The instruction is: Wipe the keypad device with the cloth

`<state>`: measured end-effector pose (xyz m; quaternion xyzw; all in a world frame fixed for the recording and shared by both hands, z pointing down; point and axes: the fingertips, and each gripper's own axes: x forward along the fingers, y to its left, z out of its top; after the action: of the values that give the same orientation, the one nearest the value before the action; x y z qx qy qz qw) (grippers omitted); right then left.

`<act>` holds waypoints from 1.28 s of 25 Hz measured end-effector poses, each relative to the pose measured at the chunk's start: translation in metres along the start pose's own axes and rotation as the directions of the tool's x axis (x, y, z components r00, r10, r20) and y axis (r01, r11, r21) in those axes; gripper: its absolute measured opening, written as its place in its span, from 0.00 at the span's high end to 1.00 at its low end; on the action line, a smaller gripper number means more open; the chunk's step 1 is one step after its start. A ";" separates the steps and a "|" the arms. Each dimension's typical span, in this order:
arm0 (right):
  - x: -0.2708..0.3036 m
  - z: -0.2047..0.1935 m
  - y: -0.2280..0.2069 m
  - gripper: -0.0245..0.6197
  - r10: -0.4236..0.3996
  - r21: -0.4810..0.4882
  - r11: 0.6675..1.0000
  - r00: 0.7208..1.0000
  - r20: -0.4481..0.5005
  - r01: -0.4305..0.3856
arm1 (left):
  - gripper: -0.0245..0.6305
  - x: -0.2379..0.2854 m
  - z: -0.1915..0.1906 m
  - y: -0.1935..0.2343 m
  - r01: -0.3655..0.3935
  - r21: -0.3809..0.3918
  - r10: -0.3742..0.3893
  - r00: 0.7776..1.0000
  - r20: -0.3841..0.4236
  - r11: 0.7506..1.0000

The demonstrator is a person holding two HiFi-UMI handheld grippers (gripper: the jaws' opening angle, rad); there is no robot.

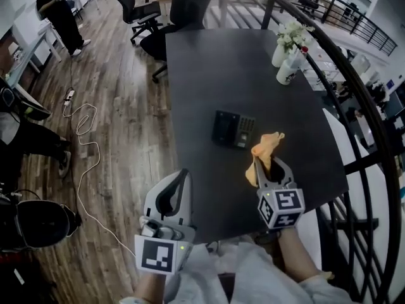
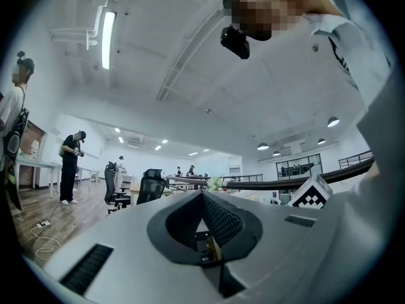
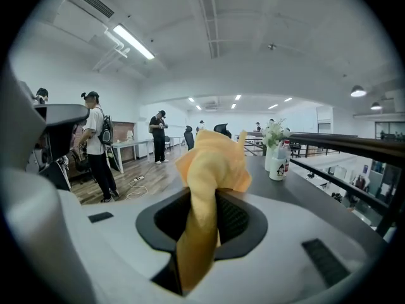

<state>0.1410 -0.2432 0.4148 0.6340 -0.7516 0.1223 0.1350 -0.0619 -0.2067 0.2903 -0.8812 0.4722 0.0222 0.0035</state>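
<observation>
The black keypad device (image 1: pixel 233 129) lies flat near the middle of the dark table (image 1: pixel 215 62). My right gripper (image 1: pixel 266 164) hovers just in front of and to the right of it, shut on a yellow-orange cloth (image 1: pixel 266 145). The cloth (image 3: pixel 212 163) bunches up above the jaws and hangs down between them in the right gripper view. It is not touching the device. My left gripper (image 1: pixel 183 175) is held off the table's front-left corner, over the wooden floor. Its jaws (image 2: pixel 204 198) are shut with nothing between them.
A white vase of flowers (image 1: pixel 285 40) and a white bottle (image 1: pixel 286 71) stand at the table's far right edge. Black office chairs (image 1: pixel 180 8) sit beyond the far end. A dark railing (image 1: pixel 354 87) curves along the right. A white cable (image 1: pixel 82 132) trails over the floor, and people stand at the left.
</observation>
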 end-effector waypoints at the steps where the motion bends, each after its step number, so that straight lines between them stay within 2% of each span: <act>1: 0.006 0.000 -0.002 0.81 0.001 -0.003 1.000 1.000 -0.005 -0.001 | 0.94 0.003 0.000 0.001 -0.006 -0.002 0.006 1.000 0.000 1.000; 12: 0.065 -0.009 -0.021 0.81 0.013 -0.039 0.999 0.998 -0.065 -0.016 | 0.94 0.022 -0.008 0.009 -0.056 -0.004 0.056 0.998 -0.034 0.998; 32: 0.144 -0.042 -0.042 0.81 0.015 -0.028 0.999 0.985 -0.171 -0.020 | 0.94 0.042 -0.029 0.020 -0.122 -0.008 0.120 0.988 -0.092 0.993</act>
<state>0.1617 -0.3679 0.5060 0.6123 -0.7447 0.1661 0.2073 -0.0544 -0.2534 0.3182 -0.8510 0.5243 -0.0146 -0.0252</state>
